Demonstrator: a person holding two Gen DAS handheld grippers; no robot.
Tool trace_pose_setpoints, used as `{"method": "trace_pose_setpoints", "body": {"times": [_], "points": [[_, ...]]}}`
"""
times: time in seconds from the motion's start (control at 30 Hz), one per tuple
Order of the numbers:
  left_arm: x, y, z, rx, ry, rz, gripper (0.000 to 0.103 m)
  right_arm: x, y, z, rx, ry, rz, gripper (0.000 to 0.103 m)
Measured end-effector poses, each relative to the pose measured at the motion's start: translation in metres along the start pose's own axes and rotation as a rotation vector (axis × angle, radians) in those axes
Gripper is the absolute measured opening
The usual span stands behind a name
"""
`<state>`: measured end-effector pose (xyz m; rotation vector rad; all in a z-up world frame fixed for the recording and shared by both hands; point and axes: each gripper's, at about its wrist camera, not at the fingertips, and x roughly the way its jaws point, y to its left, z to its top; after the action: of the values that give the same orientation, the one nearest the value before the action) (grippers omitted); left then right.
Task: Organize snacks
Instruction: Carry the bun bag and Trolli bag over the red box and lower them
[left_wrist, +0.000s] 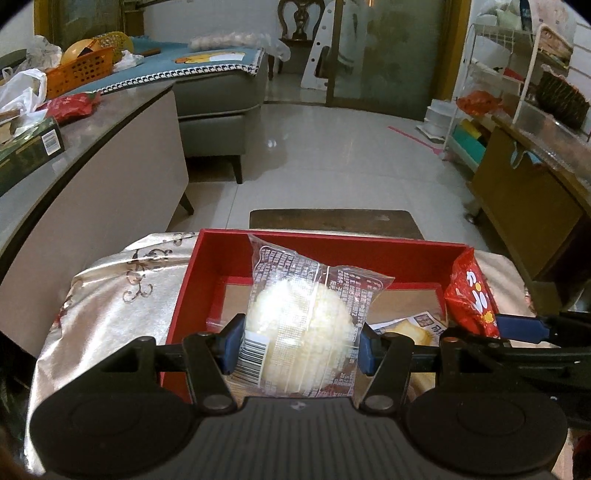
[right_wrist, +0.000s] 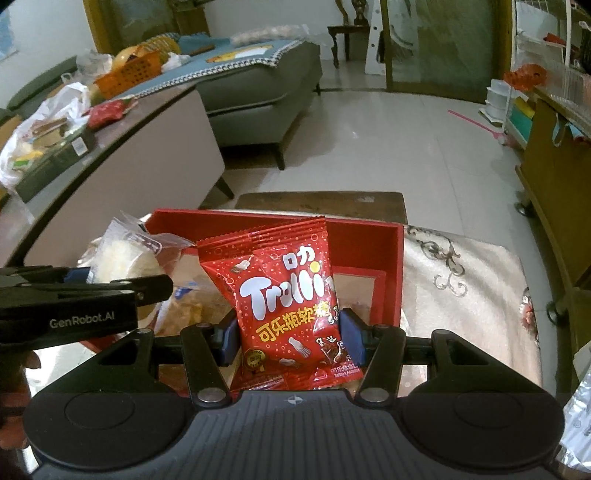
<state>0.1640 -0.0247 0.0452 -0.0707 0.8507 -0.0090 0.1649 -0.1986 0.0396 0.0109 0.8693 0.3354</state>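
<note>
My left gripper (left_wrist: 299, 343) is shut on a clear-wrapped white rice cake (left_wrist: 299, 325) and holds it upright over the near part of the red box (left_wrist: 332, 242). My right gripper (right_wrist: 288, 338) is shut on a red Trolli gummy bag (right_wrist: 280, 291) and holds it upright over the same red box (right_wrist: 391, 266). The Trolli bag also shows in the left wrist view (left_wrist: 469, 299), and the rice cake in the right wrist view (right_wrist: 122, 258). A yellow-printed snack packet (left_wrist: 413, 328) lies on the box floor between them.
The box sits on a silver embroidered cloth (left_wrist: 122, 288) over a small table. A dark wooden stool (left_wrist: 332, 219) stands behind it. A long counter (left_wrist: 92, 122) with bags, a green box and an orange basket runs on the left. A wooden cabinet (left_wrist: 524, 206) stands on the right.
</note>
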Motion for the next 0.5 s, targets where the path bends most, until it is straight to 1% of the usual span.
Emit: {"method": "trace_pose_setpoints", "body": {"times": [0.5], "points": [[0.031,-0.011,0.003,0.025,0.042,0.029,0.052,0.03,-0.012,0.005,0.01,0.047,-0.033,0.062]]}}
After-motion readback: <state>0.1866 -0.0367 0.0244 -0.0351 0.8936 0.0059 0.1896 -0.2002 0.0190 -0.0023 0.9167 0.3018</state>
